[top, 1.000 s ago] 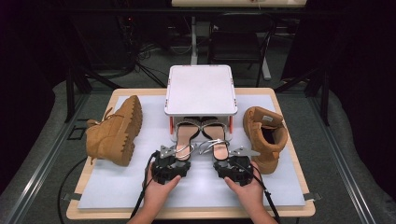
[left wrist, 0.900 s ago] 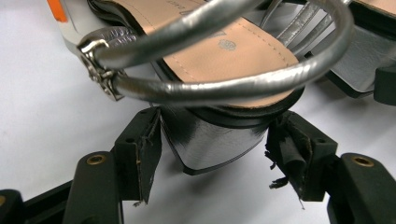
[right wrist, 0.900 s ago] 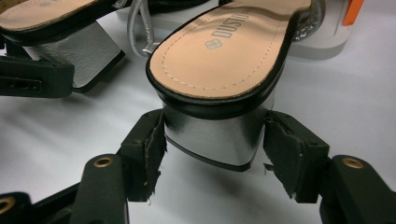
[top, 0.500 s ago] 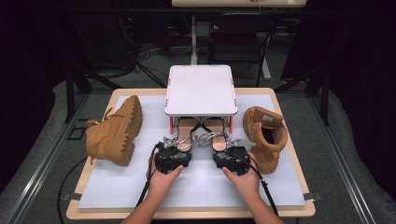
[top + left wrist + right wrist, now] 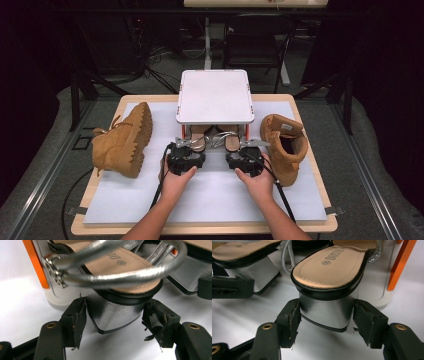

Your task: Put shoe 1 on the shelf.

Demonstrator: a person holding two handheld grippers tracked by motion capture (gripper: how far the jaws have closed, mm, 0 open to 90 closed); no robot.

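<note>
Two silver block-heel sandals sit heel-first toward me beneath a small white shelf (image 5: 214, 96) on orange legs. In the high view the left sandal (image 5: 198, 135) and right sandal (image 5: 232, 137) lie mostly under the shelf. My left gripper (image 5: 192, 147) is shut on the left sandal's heel (image 5: 112, 312), its pads (image 5: 77, 320) pressed to both sides. My right gripper (image 5: 239, 148) is likewise shut on the right sandal's heel (image 5: 327, 310), which stands between its pads (image 5: 292, 320). Silver straps (image 5: 112, 280) arch over the left sandal's insole.
A tan boot (image 5: 122, 140) lies on its side left of the shelf. Another tan boot (image 5: 283, 145) stands upright at the right. An orange shelf leg (image 5: 35, 265) stands close beside the left sandal, another leg (image 5: 397, 267) beside the right one. White mat (image 5: 210, 200) covers the table.
Both hands have moved away from me toward the shelf, carrying the sandals with them. The sandals now lie further under the shelf than before.
</note>
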